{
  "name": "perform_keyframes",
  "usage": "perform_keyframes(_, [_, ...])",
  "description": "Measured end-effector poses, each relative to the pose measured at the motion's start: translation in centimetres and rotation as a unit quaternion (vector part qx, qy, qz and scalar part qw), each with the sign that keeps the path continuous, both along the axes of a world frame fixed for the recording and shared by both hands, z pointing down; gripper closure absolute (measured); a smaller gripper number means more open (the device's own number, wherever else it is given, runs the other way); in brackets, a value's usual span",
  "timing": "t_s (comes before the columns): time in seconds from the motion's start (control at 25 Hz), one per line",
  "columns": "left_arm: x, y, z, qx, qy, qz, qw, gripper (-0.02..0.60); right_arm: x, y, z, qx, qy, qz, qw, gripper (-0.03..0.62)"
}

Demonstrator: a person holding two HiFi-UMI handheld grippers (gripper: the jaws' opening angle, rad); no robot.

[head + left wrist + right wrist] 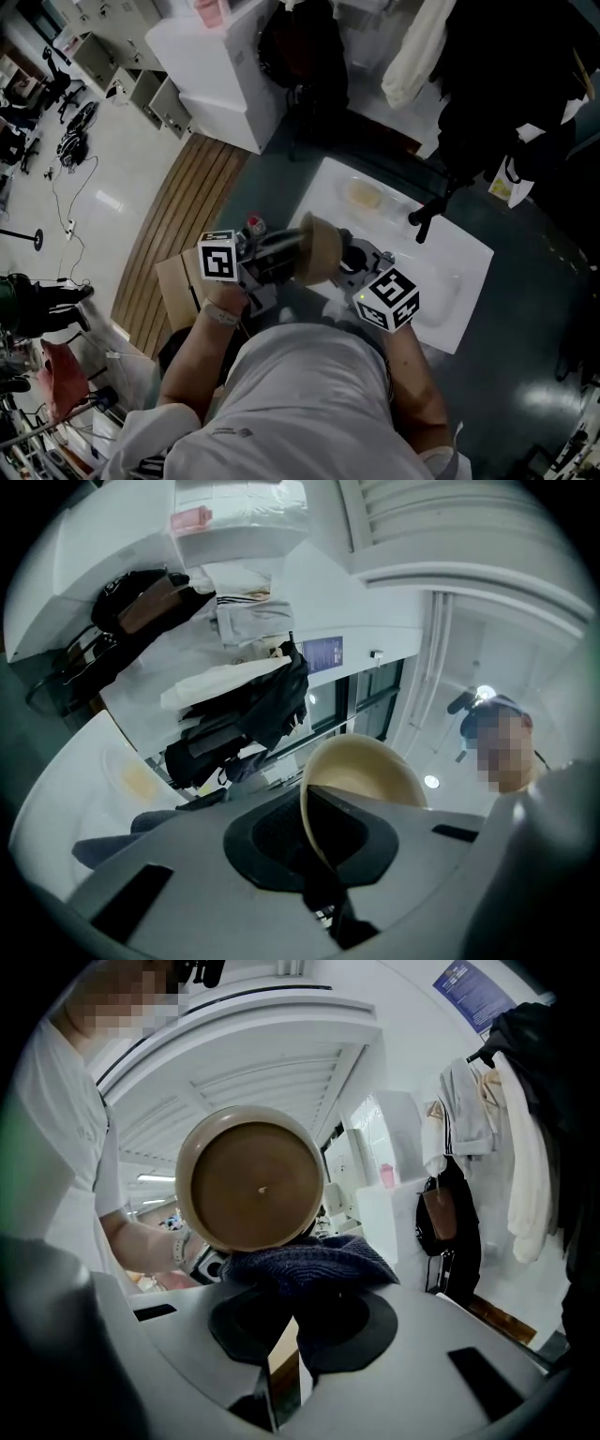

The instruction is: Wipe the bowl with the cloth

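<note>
Over white table (450, 251), tan bowl (375, 778) pinched in left hand-held gripper (315, 844), dark knit cloth (309, 1265) in right hand-held gripper (298, 1335)

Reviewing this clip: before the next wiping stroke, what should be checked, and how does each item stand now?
1. Left hand-held gripper shut on the rim of the bowl: ok.
2. Right hand-held gripper shut on the cloth: ok.
3. Cloth sticks out past the jaws toward the bowl: ok.
4. Bowl's outer base faces the right hand-held gripper: ok.
5. Cloth pressed against the bowl's lower edge: it overlaps that edge in the right gripper view, but firm contact: cannot tell.
6. Bowl's inside clean: cannot tell.
</note>
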State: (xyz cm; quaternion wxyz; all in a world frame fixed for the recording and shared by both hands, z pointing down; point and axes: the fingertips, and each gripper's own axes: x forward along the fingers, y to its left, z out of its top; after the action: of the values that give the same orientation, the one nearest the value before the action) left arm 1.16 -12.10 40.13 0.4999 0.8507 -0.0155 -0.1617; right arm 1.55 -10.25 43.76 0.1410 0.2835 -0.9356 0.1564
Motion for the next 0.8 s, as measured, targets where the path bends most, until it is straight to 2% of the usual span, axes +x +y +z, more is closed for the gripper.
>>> perform_keyframes(0.36, [-0.8, 2.6, 1.1, -0.001, -0.021, 0.073, 0.9971, 0.563, 0.4, -0.3, 0.0, 0.009, 0.017, -0.011, 1.0, 0.525])
perform_keyframes(0.56, [-0.8, 4.3, 2.8, 0.006, -0.061, 0.115, 0.9914, 0.563, 1.3, -1.2, -0.5, 0.015, 0.009, 0.001, 1.0, 0.525])
perform_keyframes(0.8, [-0.8, 5.3, 5.8, -0.015, -0.101, 0.12, 0.9875, 0.563, 1.9, -1.3, -2.5, 0.032, -0.001, -0.006, 0.999, 0.525])
